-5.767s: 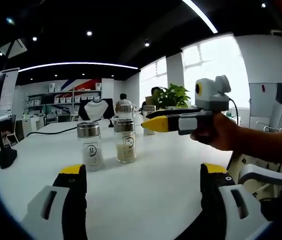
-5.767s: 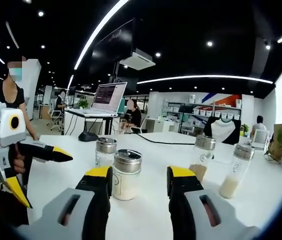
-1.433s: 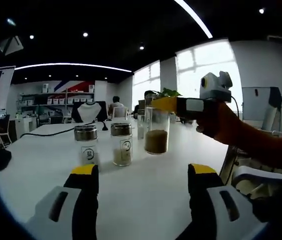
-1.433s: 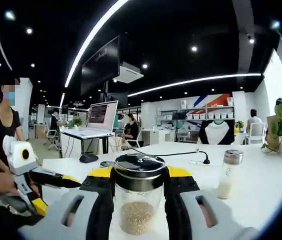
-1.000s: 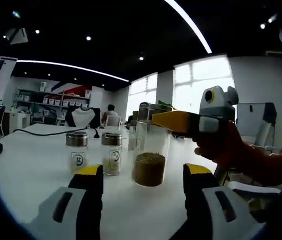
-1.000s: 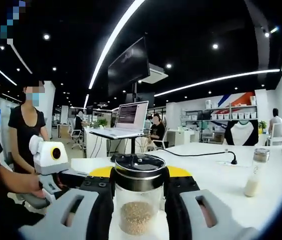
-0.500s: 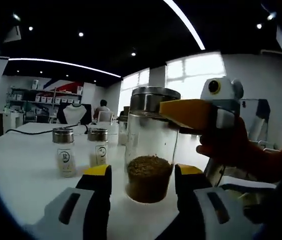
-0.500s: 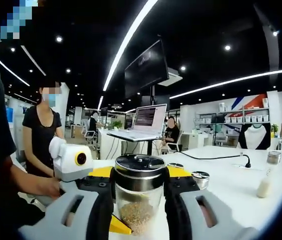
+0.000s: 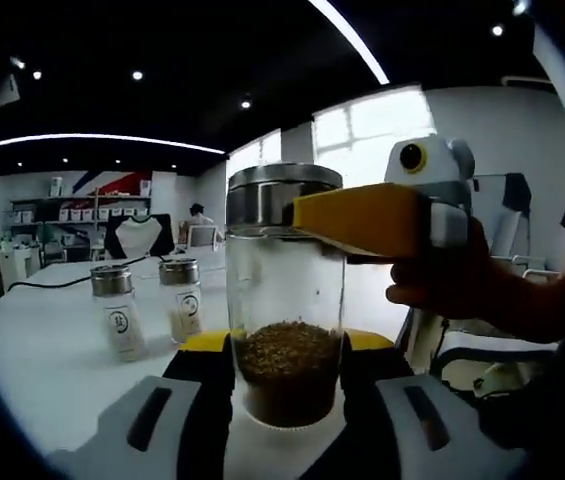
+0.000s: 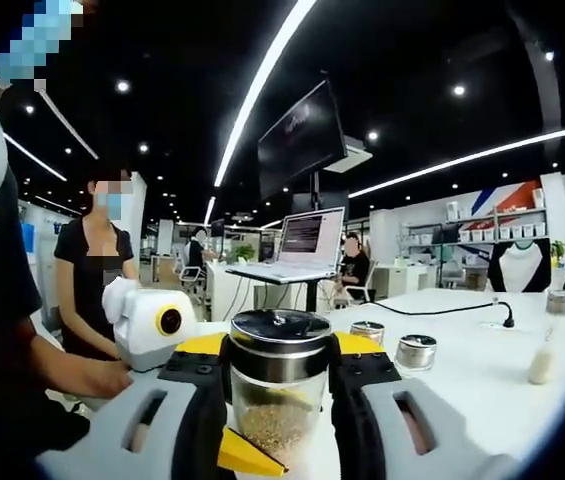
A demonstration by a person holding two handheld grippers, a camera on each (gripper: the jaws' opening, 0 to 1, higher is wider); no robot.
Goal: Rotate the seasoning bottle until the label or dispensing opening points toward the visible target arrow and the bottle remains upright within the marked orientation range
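A clear glass seasoning bottle (image 9: 284, 360) with brown grains and a steel lid stands upright between both grippers. My right gripper (image 10: 277, 350) is shut on the bottle (image 10: 277, 400) just under the lid; in the left gripper view it reaches in from the right, and its yellow jaw covers the bottle's upper right side. My left gripper (image 9: 287, 345) has its jaws against the bottle's lower sides, shut on it. In the right gripper view one yellow jaw of the left gripper (image 10: 262, 450) crosses the bottle's base. No label or arrow is visible.
Two small labelled shakers (image 9: 119, 310) (image 9: 184, 298) stand on the white table (image 9: 42, 370) at the back left. In the right gripper view two short steel-lidded jars (image 10: 417, 352) and a tall shaker (image 10: 542, 360) stand to the right. A person (image 10: 97, 270) stands at the left.
The left gripper has come up to the bottle and its jaws have narrowed from either side onto the glass. The right gripper keeps its hold on the bottle.
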